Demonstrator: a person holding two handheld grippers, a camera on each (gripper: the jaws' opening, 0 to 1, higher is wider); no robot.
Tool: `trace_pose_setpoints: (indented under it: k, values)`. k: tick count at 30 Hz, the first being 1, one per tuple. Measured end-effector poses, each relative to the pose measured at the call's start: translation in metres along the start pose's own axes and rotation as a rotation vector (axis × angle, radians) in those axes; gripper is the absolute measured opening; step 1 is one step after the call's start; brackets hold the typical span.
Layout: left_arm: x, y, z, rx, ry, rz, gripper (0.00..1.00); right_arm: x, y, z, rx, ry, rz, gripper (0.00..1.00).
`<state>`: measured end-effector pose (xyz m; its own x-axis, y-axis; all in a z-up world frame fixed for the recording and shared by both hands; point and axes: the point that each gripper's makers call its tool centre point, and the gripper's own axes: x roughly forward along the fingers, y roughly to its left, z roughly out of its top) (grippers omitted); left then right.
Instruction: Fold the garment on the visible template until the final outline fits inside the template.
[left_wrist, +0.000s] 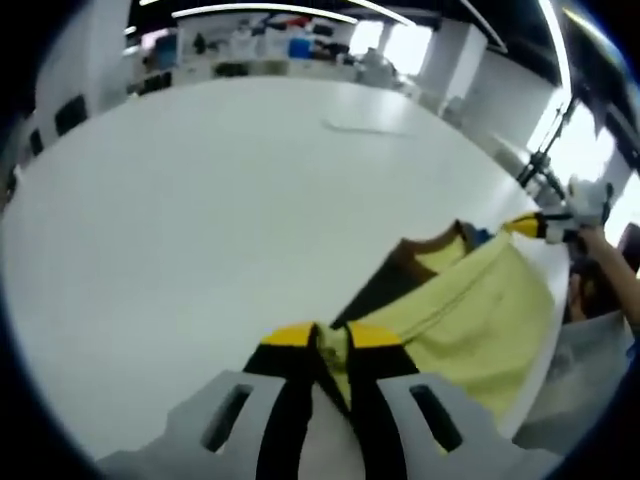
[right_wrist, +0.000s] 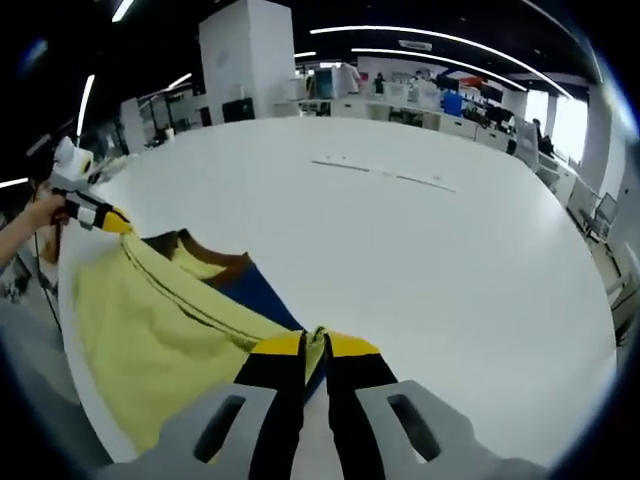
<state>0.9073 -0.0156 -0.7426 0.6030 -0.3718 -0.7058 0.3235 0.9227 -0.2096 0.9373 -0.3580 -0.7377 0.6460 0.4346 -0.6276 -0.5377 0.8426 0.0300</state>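
- Garment (left_wrist: 470, 320), yellow with a brown collar and a dark blue part, hangs stretched between the two grippers at the near edge of the white table (left_wrist: 200, 250).
- Left gripper (left_wrist: 332, 335) has its yellow-tipped jaws pinched together on one edge of the yellow cloth.
- Right gripper (right_wrist: 315, 345) likewise clamps the cloth's other edge between closed jaws.
- A person's hand (right_wrist: 40, 212) holds the far gripper in the right gripper view.

Lighting: bright, even, from ceiling strip lights (right_wrist: 400, 30); windows (left_wrist: 585, 150) blown out with glare. Counter (left_wrist: 220, 220) pale, nearly shadowless. Quality: soft focus, slight motion blur, strong fisheye bending at edges.
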Motion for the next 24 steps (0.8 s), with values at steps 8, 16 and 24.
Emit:
trace_pose_setpoints:
  k: [8, 16, 24]
  values:
    - [-0.013, -0.006, 0.017, 0.018, -0.06, -0.003, 0.14, -0.01, 0.003, 0.009, -0.006, -0.025, -0.001, 0.08]
    - [-0.026, -0.027, 0.023, 0.022, -0.111, -0.067, 0.23, -0.014, 0.016, 0.011, -0.017, -0.039, 0.024, 0.11]
    - [-0.028, -0.042, 0.004, -0.002, -0.071, -0.092, 0.19, -0.016, 0.037, 0.006, -0.051, -0.026, 0.034, 0.12]
